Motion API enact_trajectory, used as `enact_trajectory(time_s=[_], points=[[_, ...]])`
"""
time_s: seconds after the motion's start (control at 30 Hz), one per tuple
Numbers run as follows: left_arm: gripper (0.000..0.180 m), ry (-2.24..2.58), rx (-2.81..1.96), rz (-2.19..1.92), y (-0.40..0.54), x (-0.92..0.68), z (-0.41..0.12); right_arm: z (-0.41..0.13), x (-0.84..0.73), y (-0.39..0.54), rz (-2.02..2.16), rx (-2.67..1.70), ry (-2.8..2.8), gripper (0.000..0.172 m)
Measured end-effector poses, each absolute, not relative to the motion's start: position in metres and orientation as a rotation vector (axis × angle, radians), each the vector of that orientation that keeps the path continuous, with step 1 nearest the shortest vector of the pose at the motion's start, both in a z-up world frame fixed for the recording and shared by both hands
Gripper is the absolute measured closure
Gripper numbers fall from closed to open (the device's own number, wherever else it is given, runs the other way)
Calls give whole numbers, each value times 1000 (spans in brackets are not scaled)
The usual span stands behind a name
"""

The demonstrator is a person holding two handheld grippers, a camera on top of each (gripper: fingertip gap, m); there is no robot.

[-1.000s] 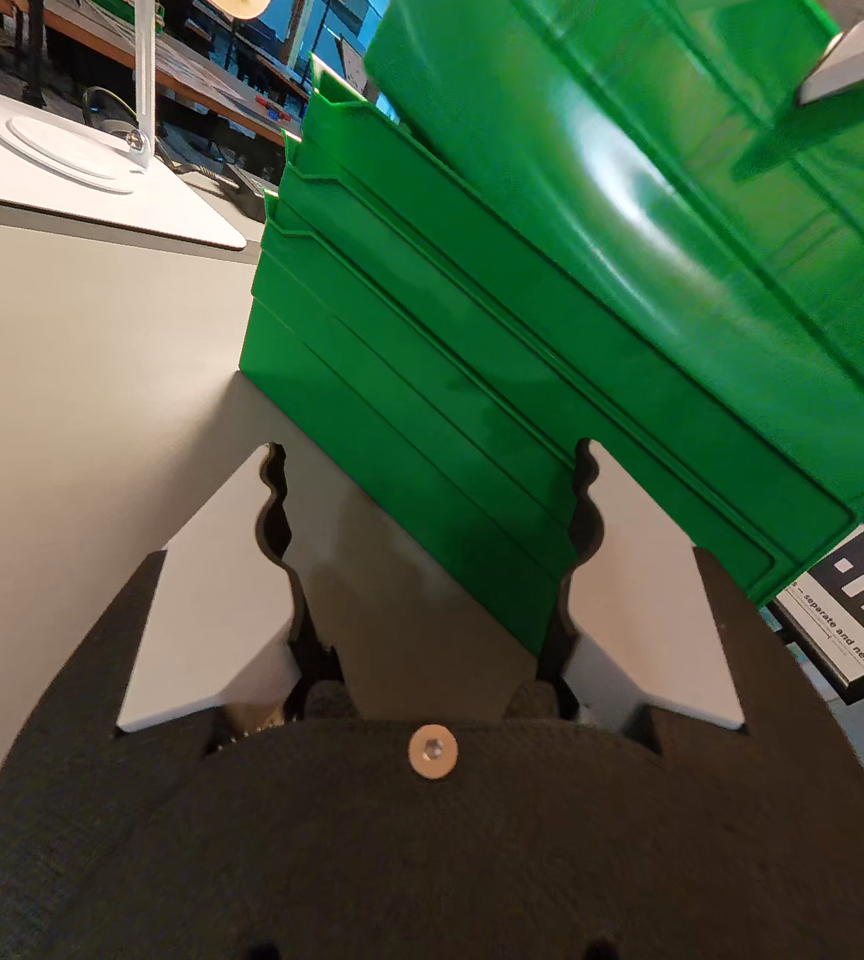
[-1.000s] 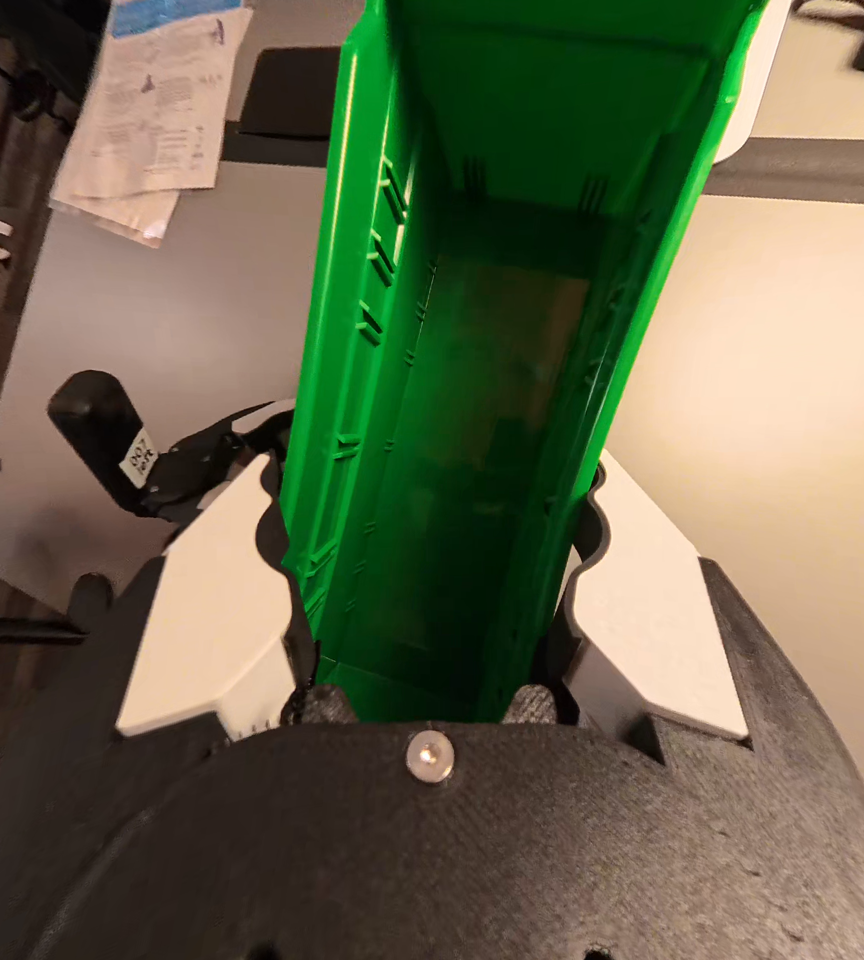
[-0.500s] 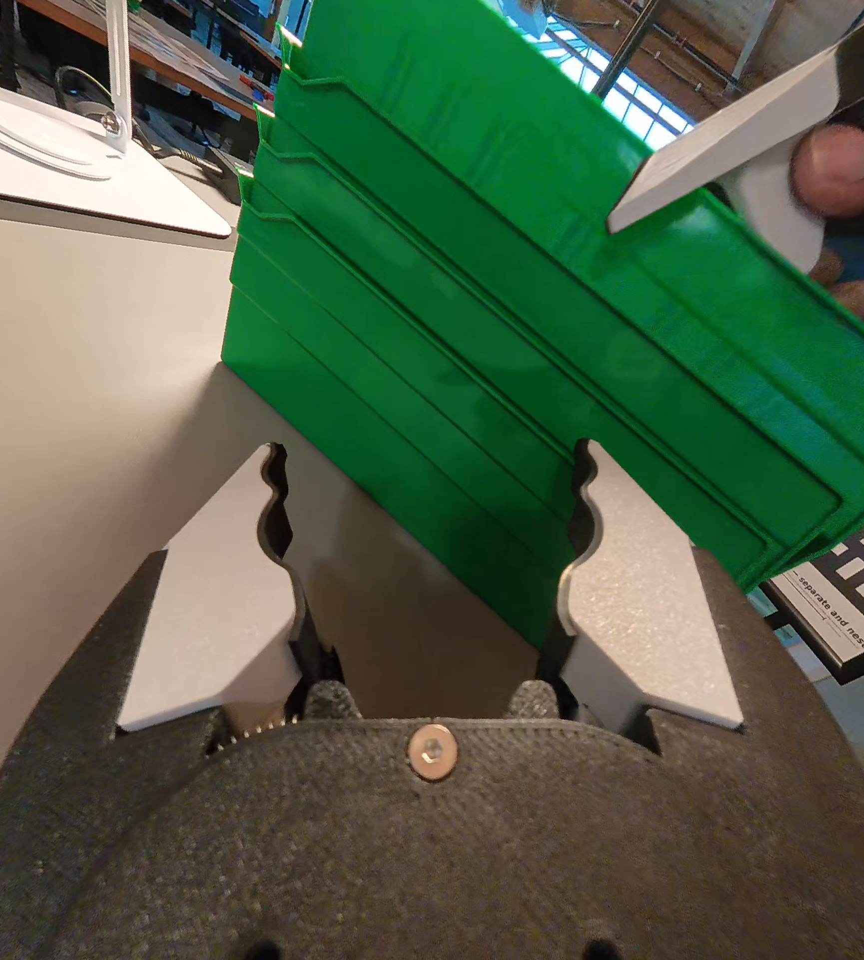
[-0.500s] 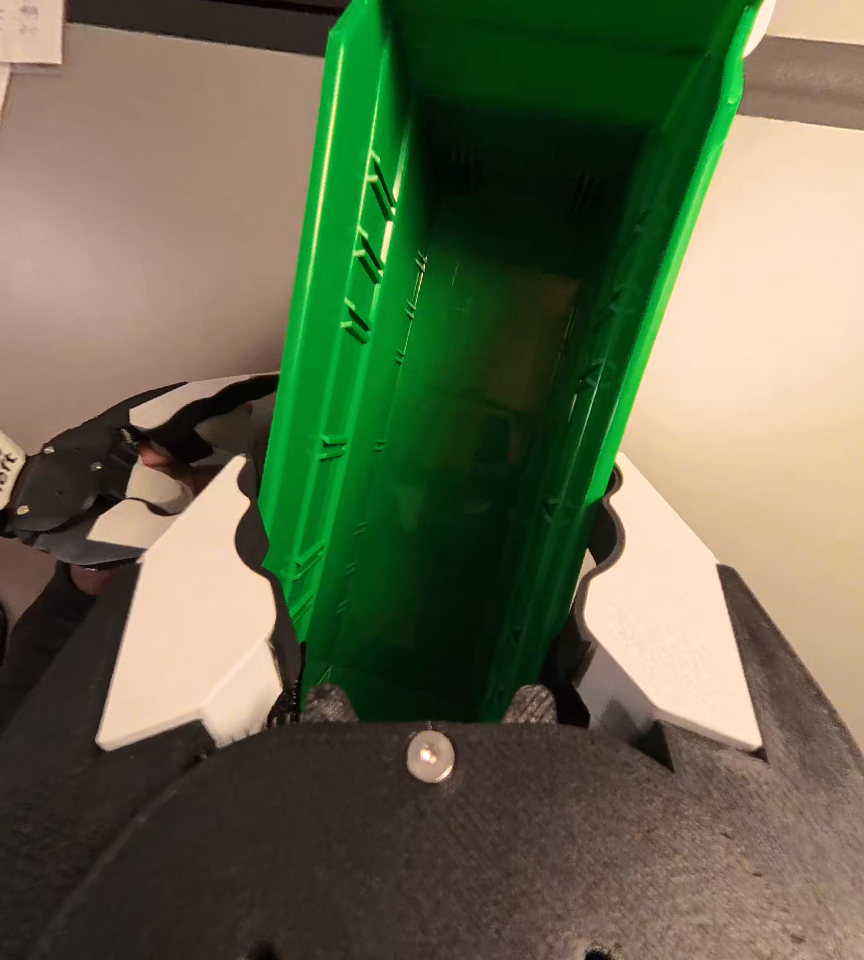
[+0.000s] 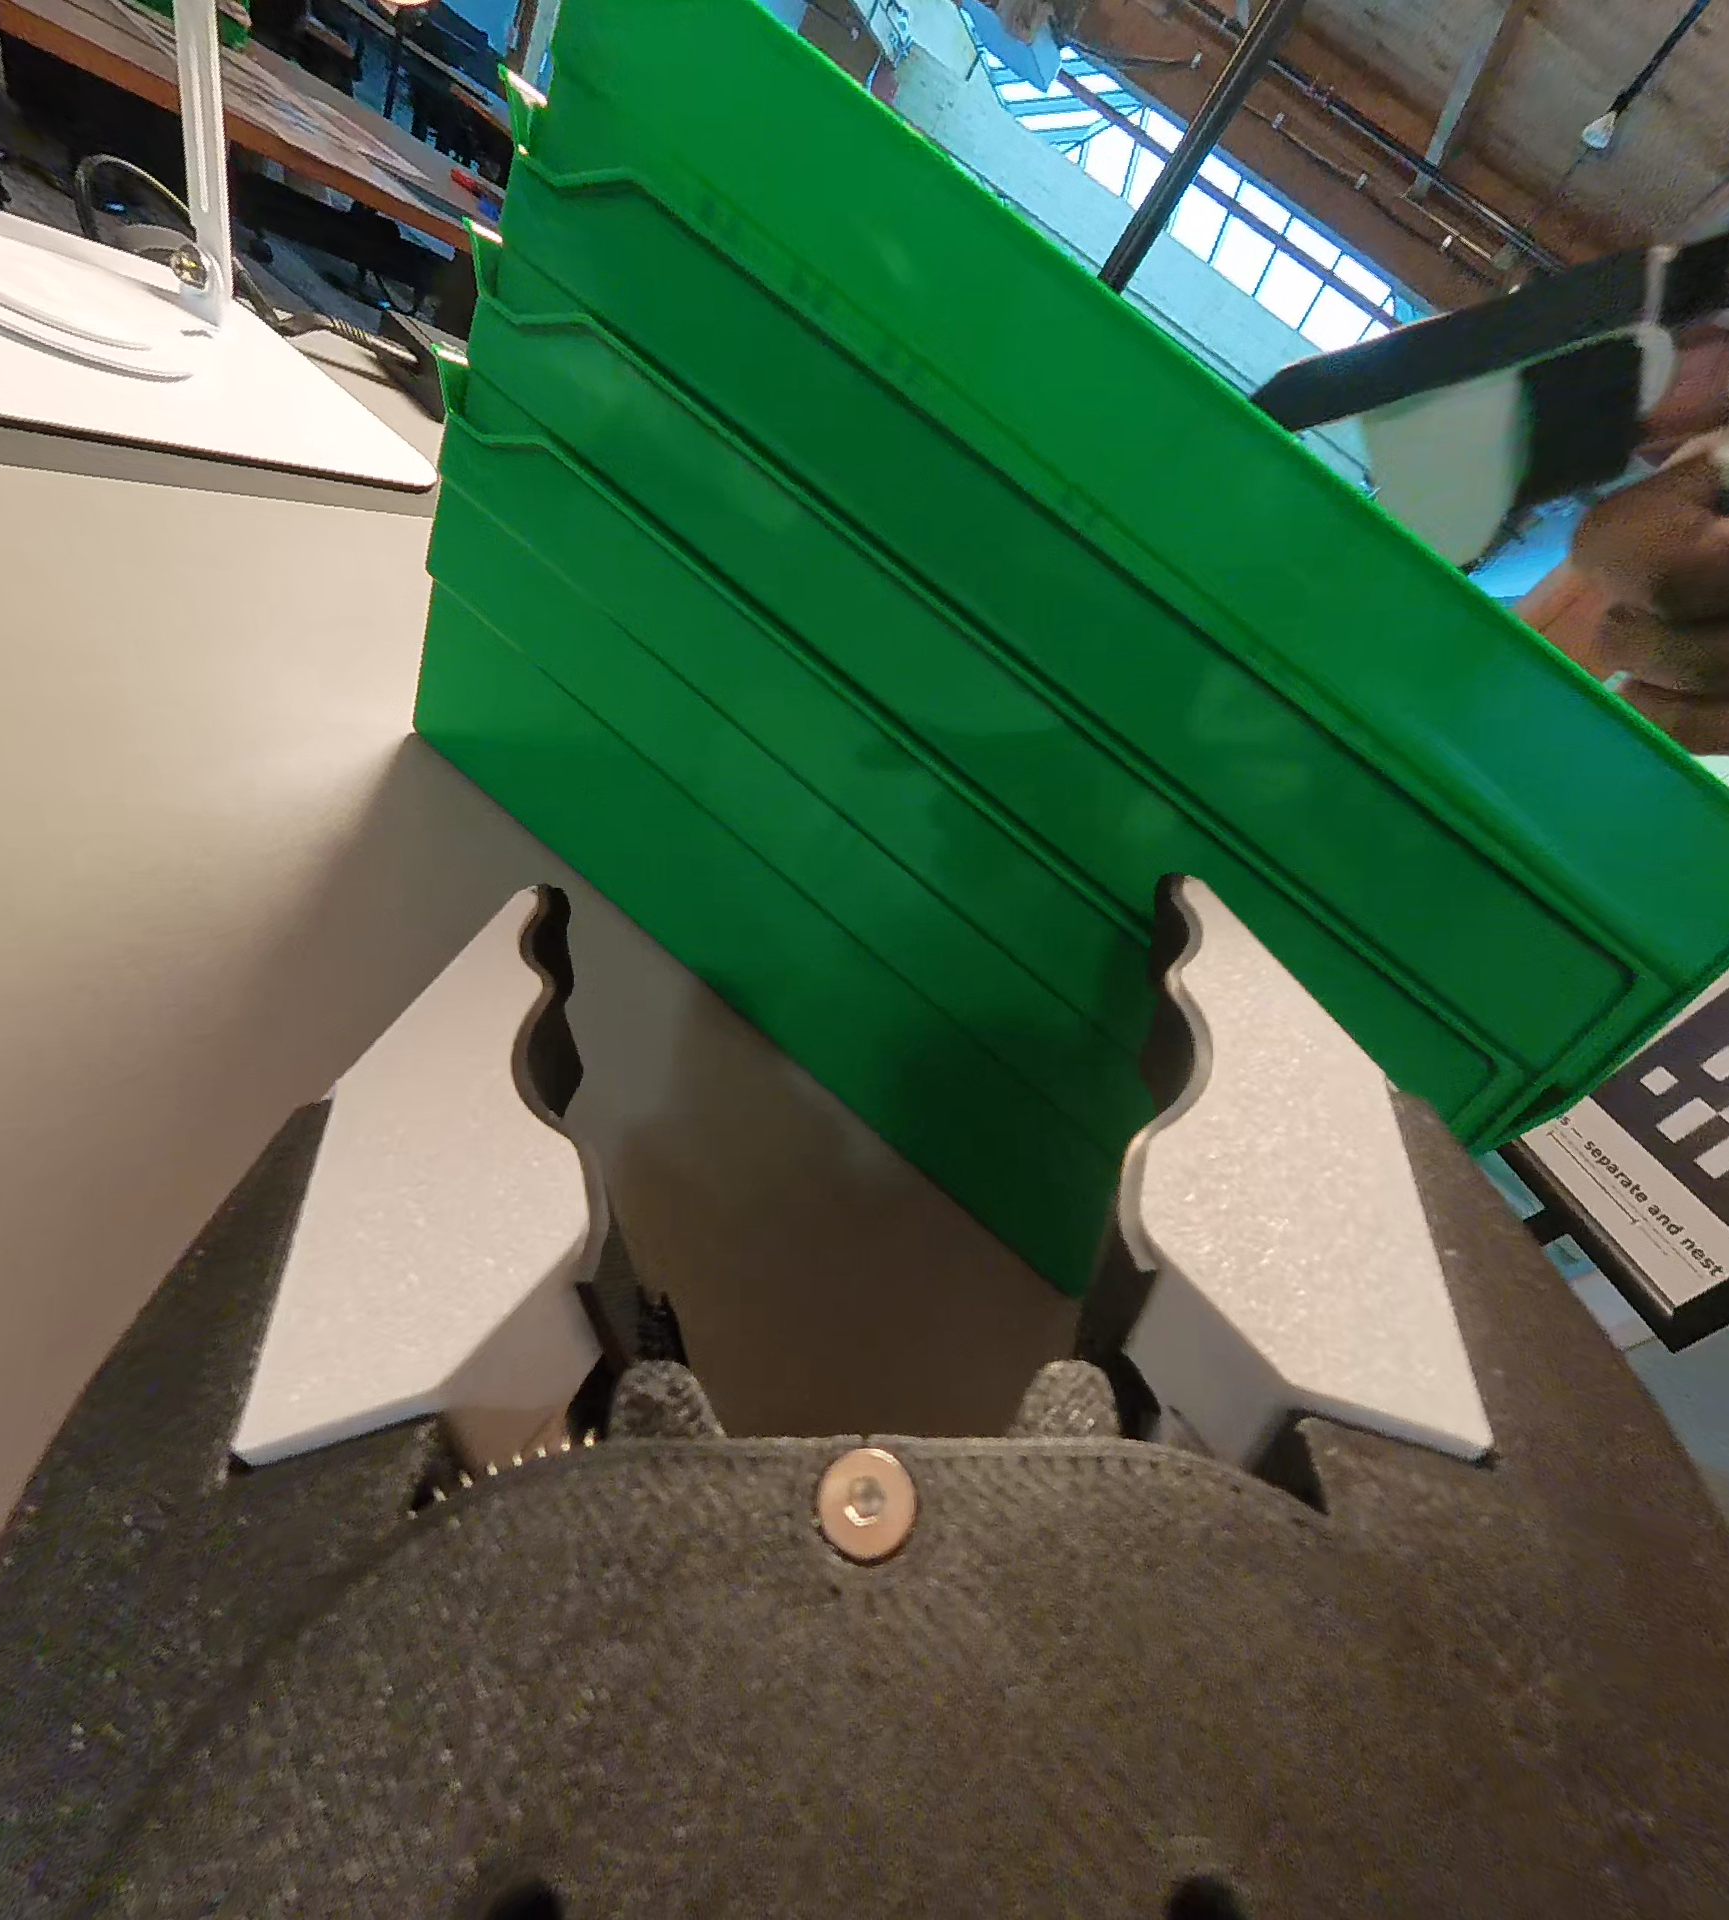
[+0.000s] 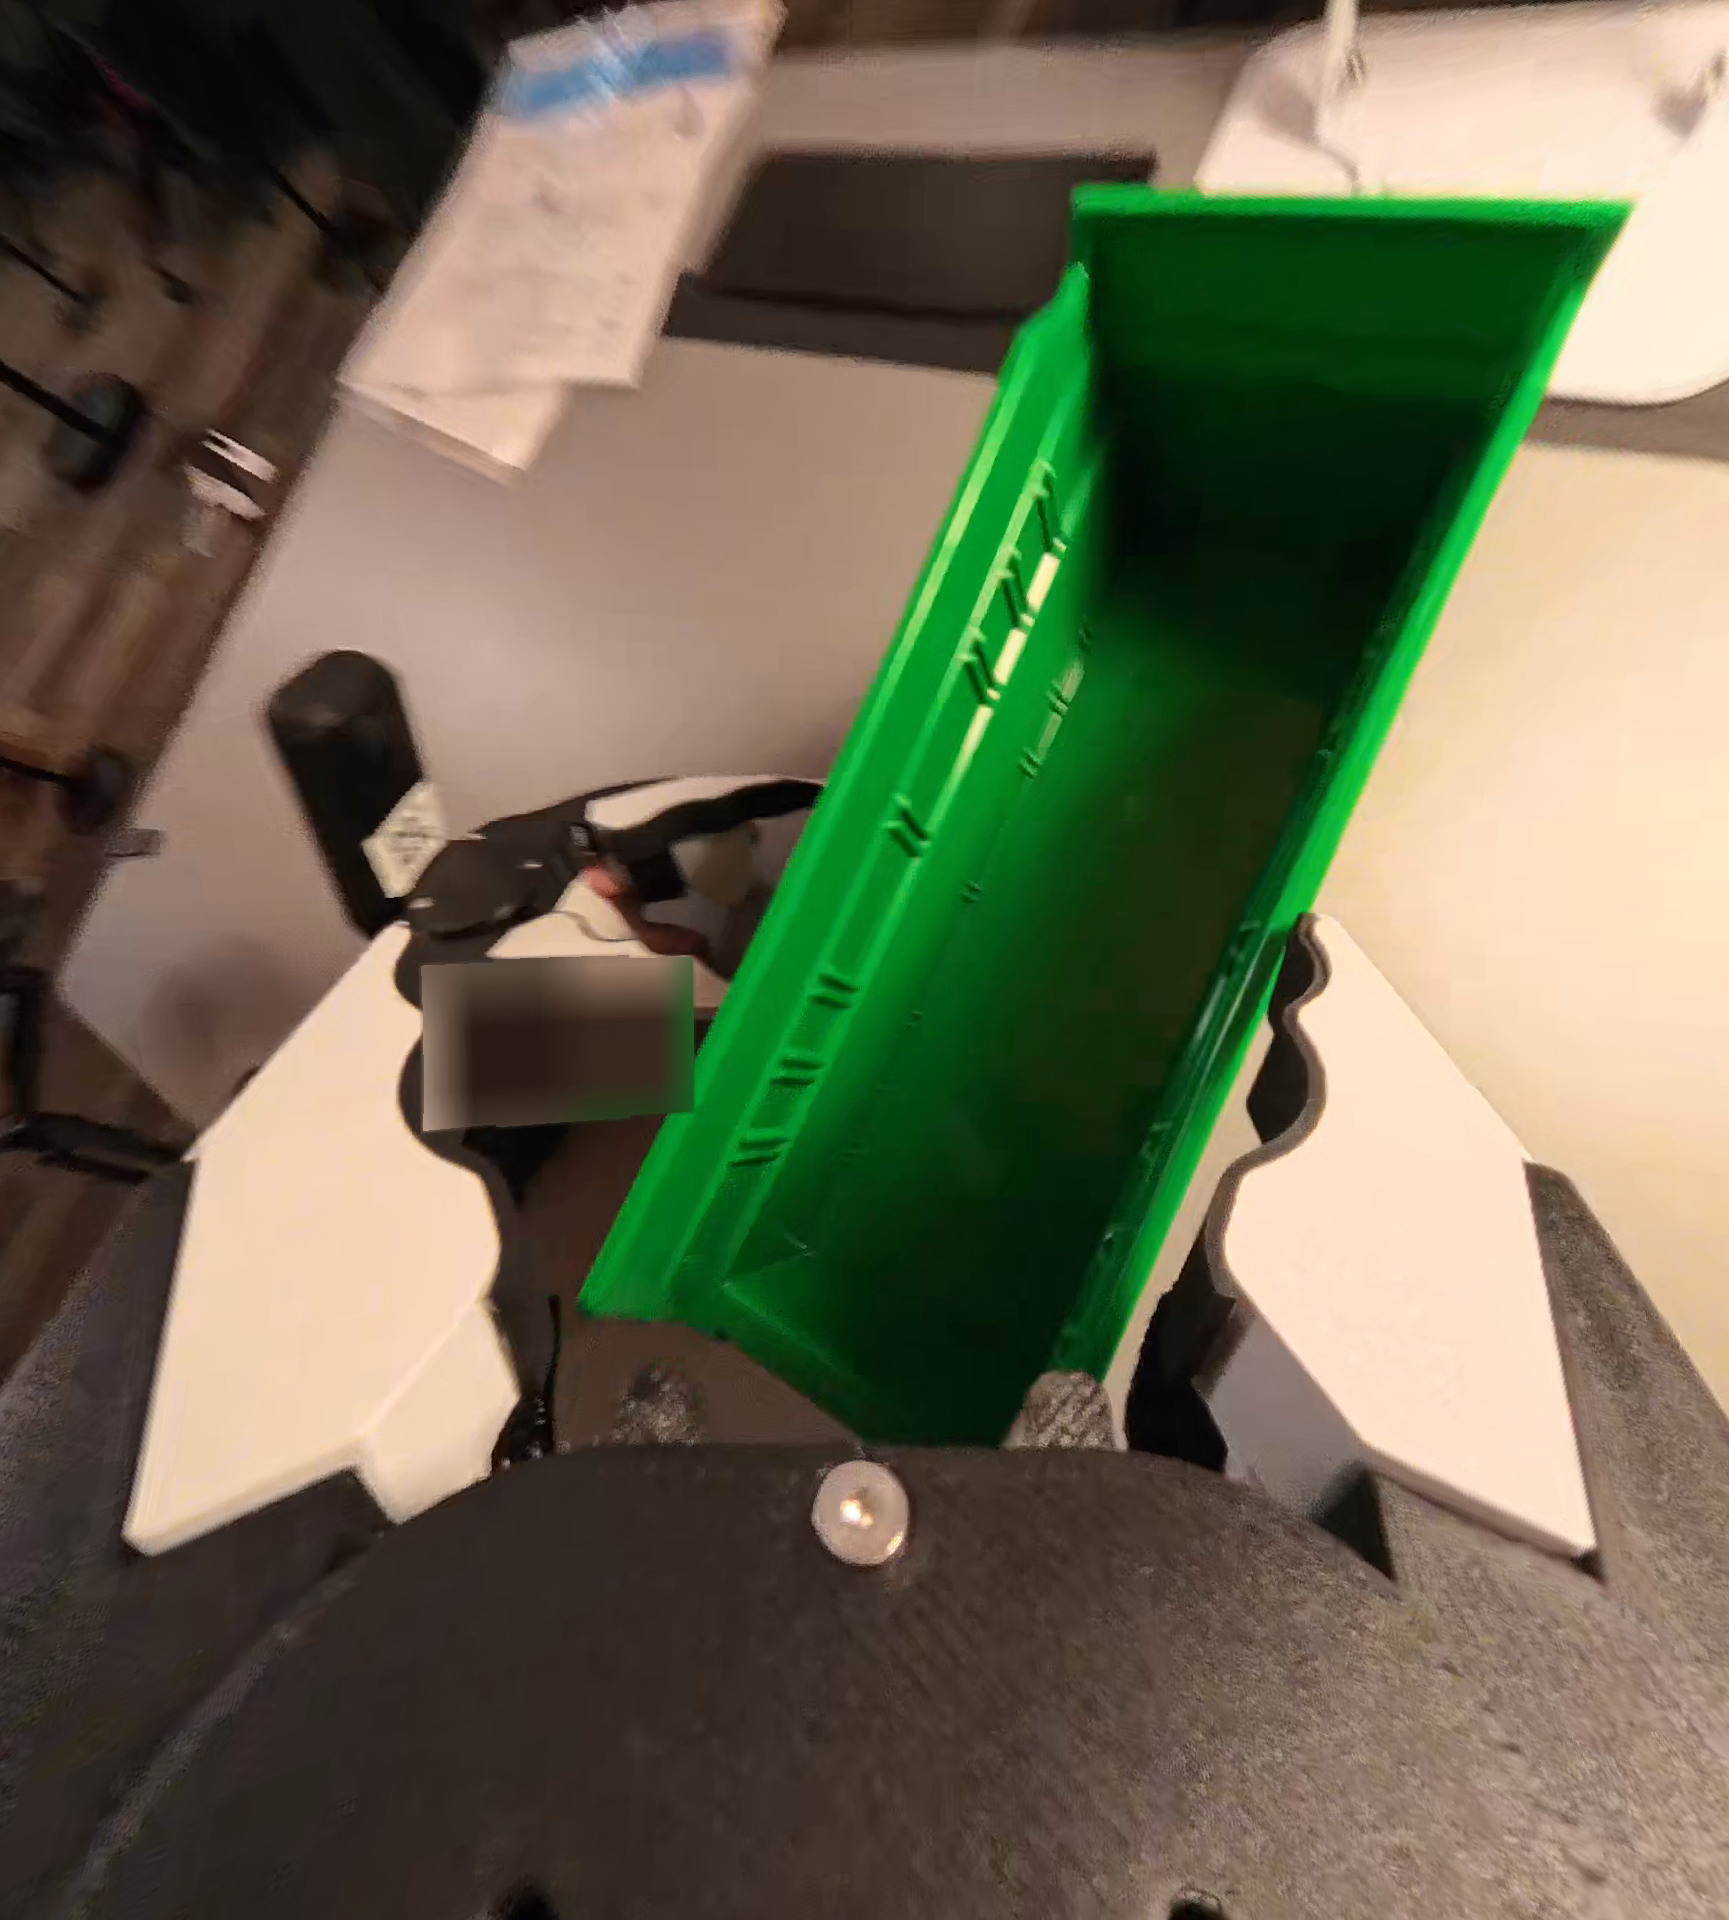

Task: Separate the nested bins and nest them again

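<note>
On the pale grey tabletop (image 5: 112, 675) the stack of nested glossy green plastic bins (image 5: 839, 644) stands with its long side facing the left gripper (image 5: 860, 997). That gripper's jaws are wide, with only bare table between the white fingers (image 5: 444, 1174); it seems parked beside the stack to steady it. The right gripper (image 6: 860, 1049) hovers over the open top bin (image 6: 1203, 831), its jaws spread wide: a clear gap shows at its left finger (image 6: 320, 1195), while the bin's wall lies close against the other. Compared with a second ago, when the right fingers hugged both walls, the jaws have spread and the bin has settled into the stack, so the re-nesting looks complete. The left gripper's opening is unchanged.
</note>
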State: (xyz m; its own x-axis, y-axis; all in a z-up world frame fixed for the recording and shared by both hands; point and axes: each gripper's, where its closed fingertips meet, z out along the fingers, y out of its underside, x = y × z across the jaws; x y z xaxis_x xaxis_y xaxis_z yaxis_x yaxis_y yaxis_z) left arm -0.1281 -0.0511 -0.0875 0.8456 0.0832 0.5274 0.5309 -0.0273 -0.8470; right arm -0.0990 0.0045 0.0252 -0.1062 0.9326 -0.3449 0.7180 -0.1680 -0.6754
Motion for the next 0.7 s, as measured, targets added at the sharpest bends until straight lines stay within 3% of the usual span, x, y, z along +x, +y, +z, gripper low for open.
enact_trajectory(time_s=[0.13,0.3,0.4,0.57,0.7], points=[[69,-508,-1565,-381,-52,-130,-87,61,-57,11,1507,-1653,-1665,20],[70,-520,-1539,-371,-55,-130,-84,48,2,52,1784,-1433,-1416,22],[69,-509,-1550,-320,-54,-125,-84,18,31,77,1884,-1307,-1288,37],[68,-492,-1543,-222,-53,-112,-80,-44,50,121,1899,-1369,-1083,46],[68,-568,-1449,-165,-64,-118,-73,-52,54,146,1880,-1408,-961,76]])
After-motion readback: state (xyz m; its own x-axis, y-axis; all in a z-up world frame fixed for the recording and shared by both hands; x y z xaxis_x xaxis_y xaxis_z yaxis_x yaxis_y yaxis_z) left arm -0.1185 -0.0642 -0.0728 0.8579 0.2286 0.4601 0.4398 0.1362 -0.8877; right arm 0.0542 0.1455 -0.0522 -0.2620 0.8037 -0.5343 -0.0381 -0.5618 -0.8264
